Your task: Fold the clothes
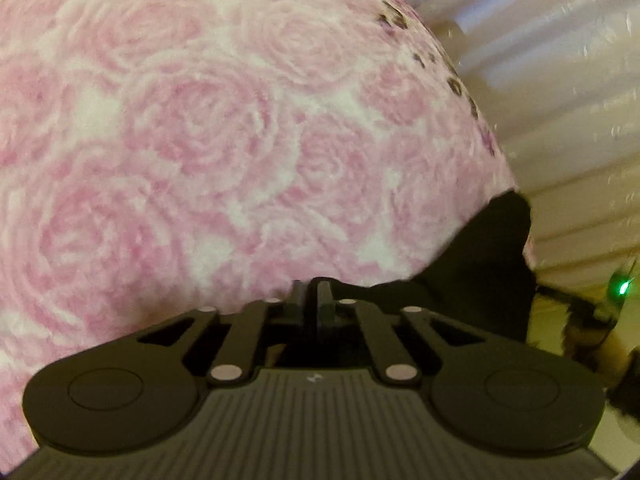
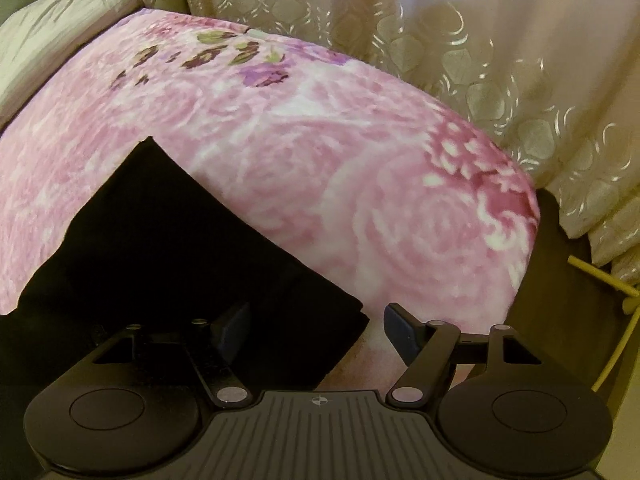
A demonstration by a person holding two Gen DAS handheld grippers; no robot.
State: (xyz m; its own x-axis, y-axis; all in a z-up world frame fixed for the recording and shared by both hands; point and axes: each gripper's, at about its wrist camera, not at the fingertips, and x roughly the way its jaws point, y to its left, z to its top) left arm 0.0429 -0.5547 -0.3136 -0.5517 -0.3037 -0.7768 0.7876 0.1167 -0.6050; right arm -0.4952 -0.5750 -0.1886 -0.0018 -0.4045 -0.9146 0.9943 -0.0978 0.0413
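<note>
A black garment (image 2: 172, 240) lies folded on the pink rose-print blanket (image 2: 360, 168), its corner pointing away from me. My right gripper (image 2: 316, 330) is open over the garment's near right edge, the left finger above the black cloth and the right finger above the blanket. In the left wrist view my left gripper (image 1: 314, 292) has its fingers pressed together at an edge of the black garment (image 1: 480, 256), which spreads off to the right. The pinch itself is partly hidden by the fingers.
Patterned cream curtains (image 2: 500, 60) hang behind the bed. A white pillow (image 2: 60, 20) lies at the far left. A yellow rod (image 2: 600, 276) stands beside the bed on the right. A green light (image 1: 621, 288) glows at the right edge of the left wrist view.
</note>
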